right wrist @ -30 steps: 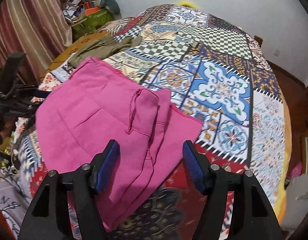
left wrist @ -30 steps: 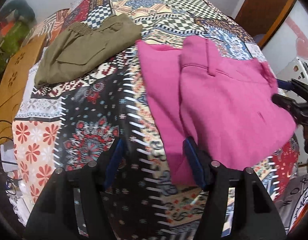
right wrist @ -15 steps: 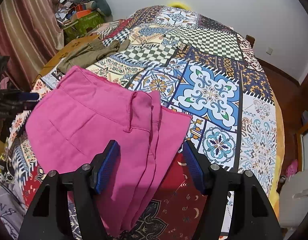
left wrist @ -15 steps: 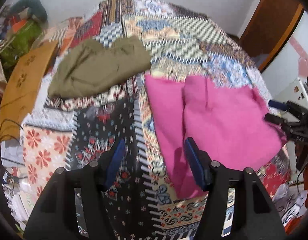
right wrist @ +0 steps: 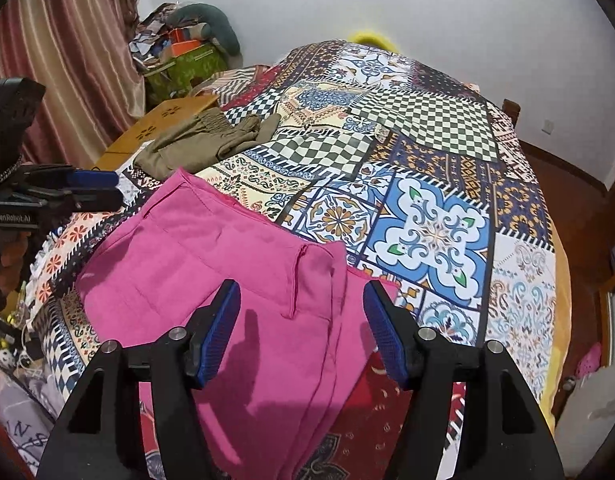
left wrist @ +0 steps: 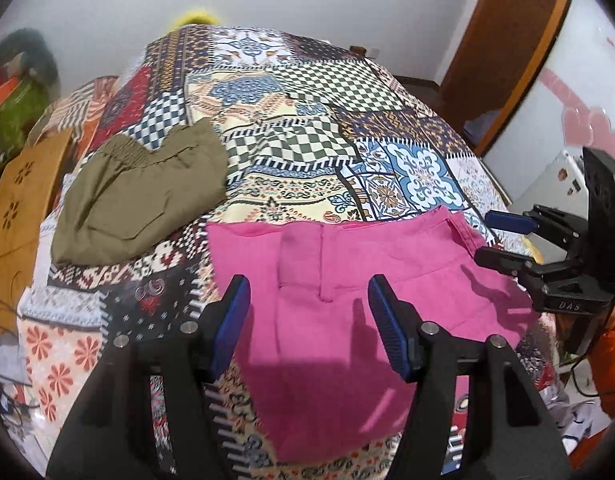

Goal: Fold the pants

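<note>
- Both grippers, left [left wrist: 309, 320] and right [right wrist: 301, 326], hover with jaws apart, empty.
- Pink pants [left wrist: 347, 300] lie folded on the bed [right wrist: 427, 128]; we'd pinch near corners evenly.

Two garments lie on the bed [left wrist: 315, 92]: one pair of pink pants [left wrist: 347, 292] at the lower centre of the frame and one pair of olive pants [left wrist: 139, 196] at the left. Two hand-held grippers show: the left hand-held gripper [left wrist: 309, 322] at the bottom and the right hand-held gripper [left wrist: 503, 240] at the right edge, each with two fingers. One patchwork bedspread [right wrist: 427, 168] covers the bed. At upper left sits one heap of clutter [right wrist: 183, 52], its items too jumbled to count.
</note>
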The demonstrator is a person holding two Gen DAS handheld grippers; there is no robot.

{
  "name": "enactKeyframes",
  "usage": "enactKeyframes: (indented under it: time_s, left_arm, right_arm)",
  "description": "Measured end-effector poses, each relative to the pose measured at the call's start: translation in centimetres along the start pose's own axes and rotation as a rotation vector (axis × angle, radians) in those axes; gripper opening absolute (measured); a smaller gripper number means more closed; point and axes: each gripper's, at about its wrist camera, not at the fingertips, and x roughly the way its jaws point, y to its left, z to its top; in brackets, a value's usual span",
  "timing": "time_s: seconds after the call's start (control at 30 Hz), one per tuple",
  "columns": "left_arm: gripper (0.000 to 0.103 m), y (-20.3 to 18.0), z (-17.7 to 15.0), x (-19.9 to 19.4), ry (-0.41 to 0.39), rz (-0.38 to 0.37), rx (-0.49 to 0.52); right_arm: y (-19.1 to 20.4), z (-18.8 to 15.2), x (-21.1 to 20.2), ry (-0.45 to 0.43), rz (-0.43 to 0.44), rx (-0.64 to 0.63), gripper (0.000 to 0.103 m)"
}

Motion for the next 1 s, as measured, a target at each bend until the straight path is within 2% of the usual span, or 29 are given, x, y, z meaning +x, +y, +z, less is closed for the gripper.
enactKeyframes:
  time_s: [0.03,0.27,0.33,0.4,0.43,0.6,0.83,1.0]
  left_arm:
    - [0.062,-0.1,0.0,0.3,0.001,0.005,0.008]
    - [0.055,0.5,0.2,2.8,0.033,-0.013,0.004]
    - [0.050,1.1,0.1,3.4,0.046,-0.052,-0.030]
    - [0.043,1.6,0.0,3.9,0.062,-0.096,-0.065]
    - [0.043,1.9,0.0,4.1,0.064,-0.110,-0.080]
    - [0.033,1.9,0.1,3.8,0.044,-0.126,-0.074]
    - [0.024,1.6,0.9,2.7,0.000,-0.139,-0.064]
    - [0.024,1.5,1.9,2.5,-0.029,-0.118,-0.049]
  right_arm:
    - [0.0,0.1,0.2,0.005,0.004,0.003,0.050]
    - [-0.7,0.2,2.2,0.040,-0.002,0.002,0.049]
    - [-1.2,0.2,2.7,0.045,0.017,0.021,0.037]
    - [-1.4,0.1,2.8,0.038,0.025,0.028,0.032]
    - [-1.4,0.2,2.8,0.034,0.030,0.025,0.028]
    - [-1.1,0.6,1.8,-0.006,0.027,-0.006,0.018]
    - [-1.3,1.9,1.1,-0.085,0.018,-0.007,0.014]
    - [-1.8,2.0,3.5,-0.027,-0.012,-0.009,0.014]
